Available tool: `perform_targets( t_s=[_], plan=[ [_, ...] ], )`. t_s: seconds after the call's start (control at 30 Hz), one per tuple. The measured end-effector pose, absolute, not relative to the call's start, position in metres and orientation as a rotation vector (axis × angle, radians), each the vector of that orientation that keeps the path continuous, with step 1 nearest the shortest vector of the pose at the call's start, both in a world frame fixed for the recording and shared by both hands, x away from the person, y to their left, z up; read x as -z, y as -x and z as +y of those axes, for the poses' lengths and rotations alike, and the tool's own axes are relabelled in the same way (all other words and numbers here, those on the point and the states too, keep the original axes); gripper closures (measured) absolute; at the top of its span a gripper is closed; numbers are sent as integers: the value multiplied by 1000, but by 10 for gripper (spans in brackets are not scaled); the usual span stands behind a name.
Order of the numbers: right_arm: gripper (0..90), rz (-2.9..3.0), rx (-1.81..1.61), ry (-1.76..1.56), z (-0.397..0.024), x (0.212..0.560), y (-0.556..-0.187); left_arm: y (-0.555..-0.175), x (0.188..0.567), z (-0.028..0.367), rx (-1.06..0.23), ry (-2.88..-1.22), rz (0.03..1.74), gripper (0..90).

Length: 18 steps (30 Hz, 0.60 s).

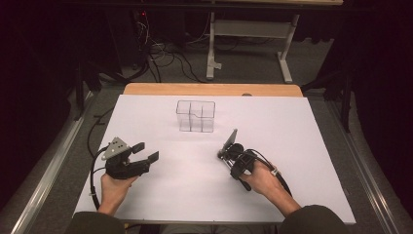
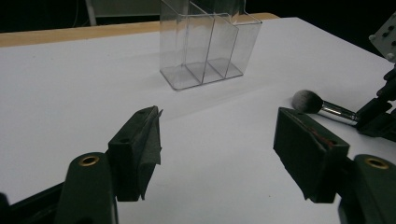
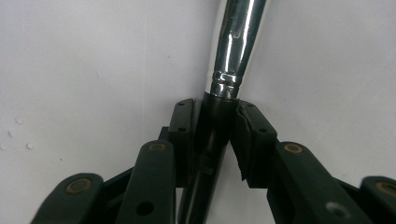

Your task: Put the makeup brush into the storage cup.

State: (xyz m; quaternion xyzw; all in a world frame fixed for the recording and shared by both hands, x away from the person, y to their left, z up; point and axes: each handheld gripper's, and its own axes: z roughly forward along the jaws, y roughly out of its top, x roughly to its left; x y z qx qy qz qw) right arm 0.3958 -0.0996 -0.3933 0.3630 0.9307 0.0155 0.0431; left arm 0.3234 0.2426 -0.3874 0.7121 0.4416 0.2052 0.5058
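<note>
A clear acrylic organizer (image 1: 196, 116) (image 2: 205, 46) with several compartments stands upright on the white sheet at the table's middle back. My right gripper (image 1: 232, 157) (image 3: 215, 122) is shut on the black handle of a makeup brush (image 1: 223, 155) (image 3: 235, 42), just below its silver ferrule. It sits low over the sheet, right of centre. In the left gripper view the brush's fluffy head (image 2: 307, 101) points toward my left gripper. My left gripper (image 1: 147, 152) (image 2: 217, 154) rests at the left, open, with nothing between its fingers.
The white sheet (image 1: 292, 146) covers most of the wooden table (image 1: 209, 89). Beyond the table's far edge are cables on the floor and a white desk frame (image 1: 214, 53). Metal rails run along both sides of the table.
</note>
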Motion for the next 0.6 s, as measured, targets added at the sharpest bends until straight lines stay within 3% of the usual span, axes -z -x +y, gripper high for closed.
perform_targets(
  t_s=[0.6],
  plan=[
    [764, 2873, -66, -1052, -102, 392, -394, -324, 387, 243, -495, -1716, 1066, 322]
  ],
)
